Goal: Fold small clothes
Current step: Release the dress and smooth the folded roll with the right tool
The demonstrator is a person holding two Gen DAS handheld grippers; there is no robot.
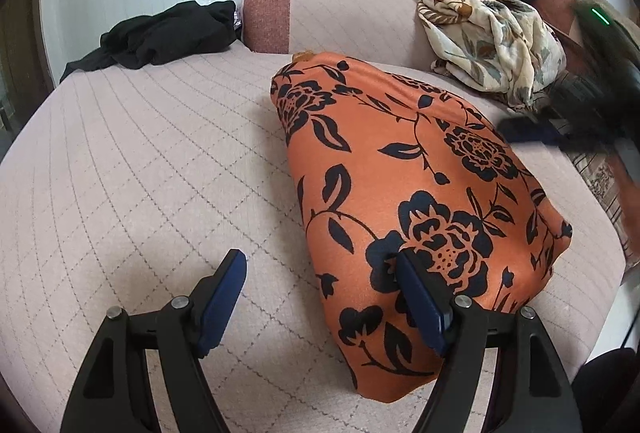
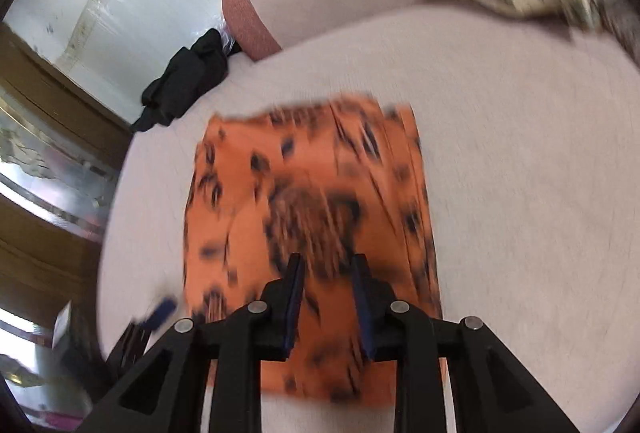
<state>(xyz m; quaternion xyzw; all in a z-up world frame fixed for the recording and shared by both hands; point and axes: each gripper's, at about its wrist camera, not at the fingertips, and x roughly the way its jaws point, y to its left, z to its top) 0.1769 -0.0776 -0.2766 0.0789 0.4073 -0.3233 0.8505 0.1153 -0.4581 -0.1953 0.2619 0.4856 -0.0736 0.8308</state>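
Here, the left gripper [image 1: 320,269] gapes wide, empty, a black garment [image 1: 160,37] far ahead to its left; the folded orange floral cloth [image 1: 416,201] lies on the quilted bed [image 1: 140,161] under its right finger; the right gripper [image 2: 326,269] hovers part-open over that cloth, gripping nothing.

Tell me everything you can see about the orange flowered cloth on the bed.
The orange cloth is a smooth, slightly shiny fabric printed with dark navy-black flowers, leaves and stems. It lies folded into a long, roughly rectangular panel, flat on the pale quilted bedcover, with layered edges along one long side in the right wrist view. The left gripper is open, its right finger over the cloth's near end. The right gripper hangs open above it, gripping nothing. That view is motion-blurred.
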